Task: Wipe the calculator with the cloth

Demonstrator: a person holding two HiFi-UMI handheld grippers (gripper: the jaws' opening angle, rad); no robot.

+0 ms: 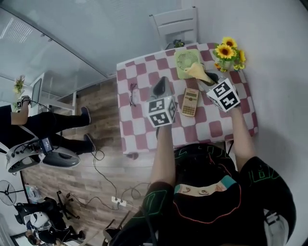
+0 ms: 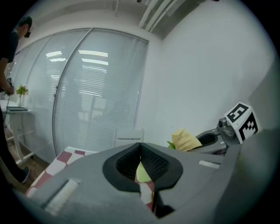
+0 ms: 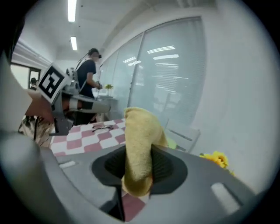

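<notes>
Your right gripper [image 3: 138, 162] pinches the yellow cloth [image 3: 138, 140]: lower it toward six o'clock onto the calculator [image 1: 189, 102], bracing its nine-o'clock edge with your pressed-together, empty left gripper [image 2: 141, 147].

An office room arranged as a test space: glass partitions [image 2: 96, 100] covered by blinds, tube ceiling lights [image 3: 71, 11], cables [image 1: 102, 174] and a power strip [image 1: 119, 202] on the wooden floor [image 1: 98, 103].

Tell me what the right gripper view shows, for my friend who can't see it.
A yellow cloth stands pinched between the jaws of the right gripper, filling the middle of the picture. Behind it is a red-and-white checked table with glasses on it, and yellow flowers show at the right.
</notes>
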